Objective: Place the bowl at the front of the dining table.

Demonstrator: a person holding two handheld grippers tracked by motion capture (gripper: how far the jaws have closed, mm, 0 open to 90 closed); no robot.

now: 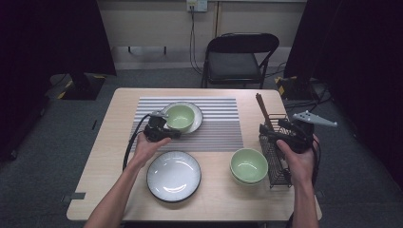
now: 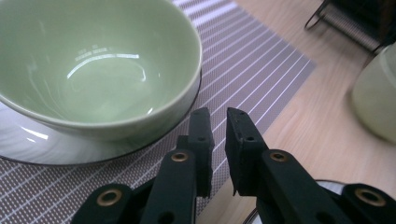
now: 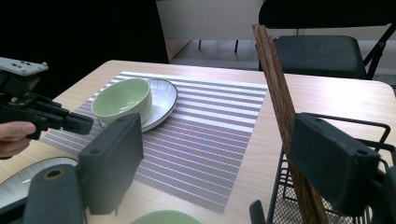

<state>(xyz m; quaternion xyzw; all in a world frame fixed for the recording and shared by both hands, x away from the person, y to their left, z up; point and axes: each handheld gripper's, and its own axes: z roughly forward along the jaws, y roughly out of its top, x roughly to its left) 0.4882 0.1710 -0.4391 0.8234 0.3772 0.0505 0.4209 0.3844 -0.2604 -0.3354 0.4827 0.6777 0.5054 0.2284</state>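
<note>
A wooden bench (image 1: 114, 156) seen from above, with a person's forearms reaching in from the near edge, each hand holding a pair of tongs. All places here are given from the striped placemat (image 1: 214, 123) in the bench's middle.

Nearest the person, in front of the placemat's left half, lies an empty grey-white plate (image 1: 173, 175). In front of the placemat's right corner sit stacked green bowls (image 1: 248, 166), the top one empty.

To the placemat's right stands a black wire rack (image 1: 275, 164) holding dark brown chopsticks (image 1: 263, 111), which lean upright out of its far end. The right tongs (image 1: 280, 133) hover at this rack with jaws spread wide, holding nothing; in the right gripper view the chopsticks (image 3: 280, 107) rise between the two open jaws, and whether a pad touches them cannot be told.

At the placemat's left edge, the left tongs (image 1: 166, 129) have jaws nearly closed on empty air, just a narrow gap between them. Their tips point at a green bowl (image 1: 179, 116), empty, sitting in a white plate (image 1: 196, 118) on the placemat's far left part. In the left gripper view the tips stop just short of that plate's rim (image 2: 70, 156).

Beyond the bench stands a black folding chair (image 1: 240, 59).
</note>
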